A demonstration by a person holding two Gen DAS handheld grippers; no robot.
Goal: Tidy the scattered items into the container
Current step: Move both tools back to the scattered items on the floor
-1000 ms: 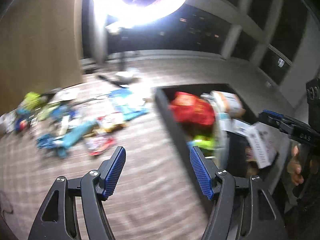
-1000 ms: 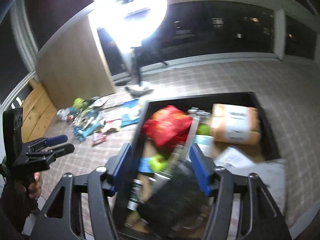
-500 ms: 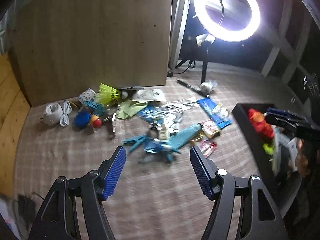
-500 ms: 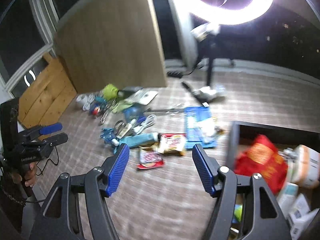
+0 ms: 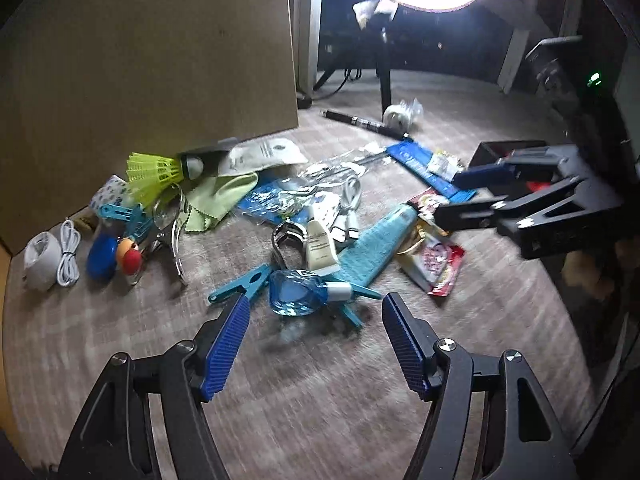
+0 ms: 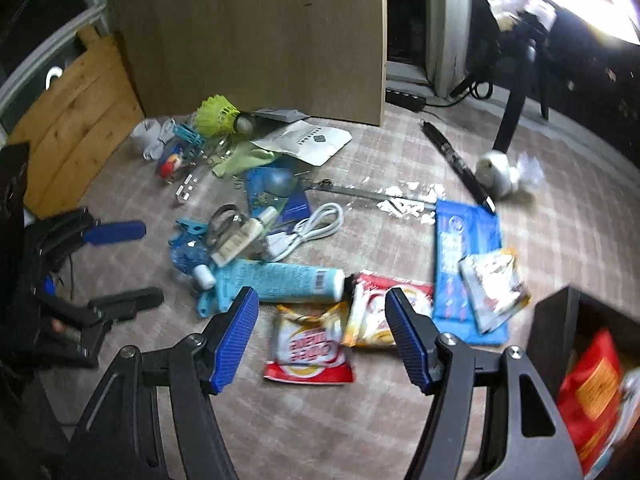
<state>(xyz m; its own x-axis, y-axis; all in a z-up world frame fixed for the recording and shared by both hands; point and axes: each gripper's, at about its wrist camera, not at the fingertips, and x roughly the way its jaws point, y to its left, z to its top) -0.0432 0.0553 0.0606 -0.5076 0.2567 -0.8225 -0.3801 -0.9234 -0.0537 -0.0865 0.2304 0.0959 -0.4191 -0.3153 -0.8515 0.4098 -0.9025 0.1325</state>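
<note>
Both grippers hang over a carpeted floor littered with small items. Left gripper [image 5: 314, 344]: fingers wide apart, nothing between them; just beyond its tips lie a clear blue bottle [image 5: 294, 292] and a teal clothes peg [image 5: 240, 284]. Right gripper [image 6: 320, 338]: fingers also wide apart and empty, above a red-and-white snack packet [image 6: 310, 348], with a second packet [image 6: 380, 312] just to its right. A pale blue tube [image 6: 280, 282] lies just beyond the packets, a white cable [image 6: 308, 228] farther off. A flat blue pack [image 6: 466, 256] sits right of the packets with a silver sachet [image 6: 494, 280] on top of it. Far left, by a cardboard panel [image 6: 256, 36]: yellow shuttlecock [image 5: 154, 174], green cloth [image 5: 220, 200]. The black container [image 6: 554, 332] is at the near right edge of the right wrist view, a red bag [image 6: 590, 392] inside. Edges are motion-blurred.
</note>
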